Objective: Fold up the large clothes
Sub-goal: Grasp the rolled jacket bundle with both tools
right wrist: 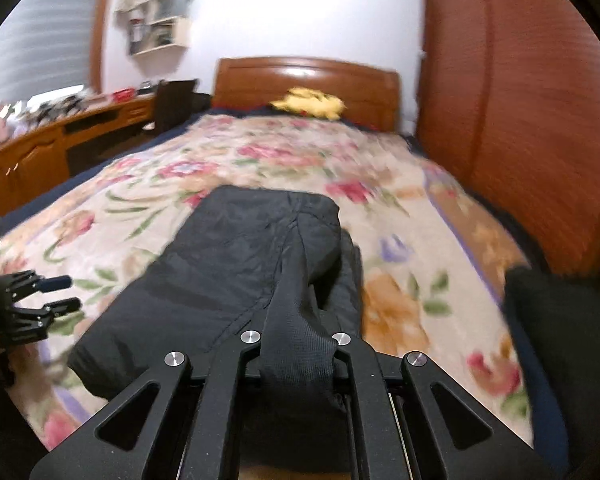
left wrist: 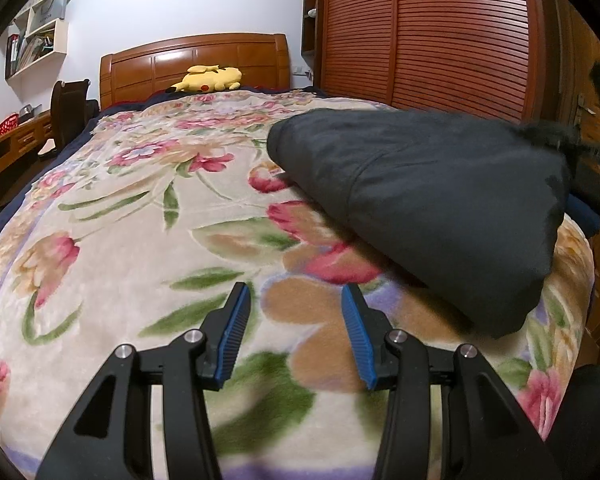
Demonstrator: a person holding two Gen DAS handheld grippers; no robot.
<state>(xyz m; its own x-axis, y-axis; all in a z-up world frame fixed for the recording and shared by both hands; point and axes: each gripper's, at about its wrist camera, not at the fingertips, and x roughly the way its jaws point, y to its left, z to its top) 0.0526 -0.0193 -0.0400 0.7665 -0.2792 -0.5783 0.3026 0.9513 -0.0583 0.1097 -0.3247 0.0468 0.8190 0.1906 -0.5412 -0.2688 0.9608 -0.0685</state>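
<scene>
A large black padded jacket (left wrist: 440,200) lies folded on the floral blanket (left wrist: 140,208) of the bed, right of my left gripper (left wrist: 296,320). My left gripper is open and empty, its blue pads (left wrist: 236,332) just above the blanket. In the right wrist view the jacket (right wrist: 228,264) stretches away from me, and my right gripper (right wrist: 300,320) is shut on a thick fold of its black fabric, which hides the fingertips. The left gripper (right wrist: 56,292) shows at the left edge of that view, open, beside the jacket.
A yellow plush toy (left wrist: 208,78) lies by the wooden headboard (left wrist: 196,60). A slatted wooden wardrobe (left wrist: 440,32) runs along the bed's right side. A desk (right wrist: 40,152) and a chair (left wrist: 66,116) stand to the left, with wall shelves (left wrist: 40,20) above.
</scene>
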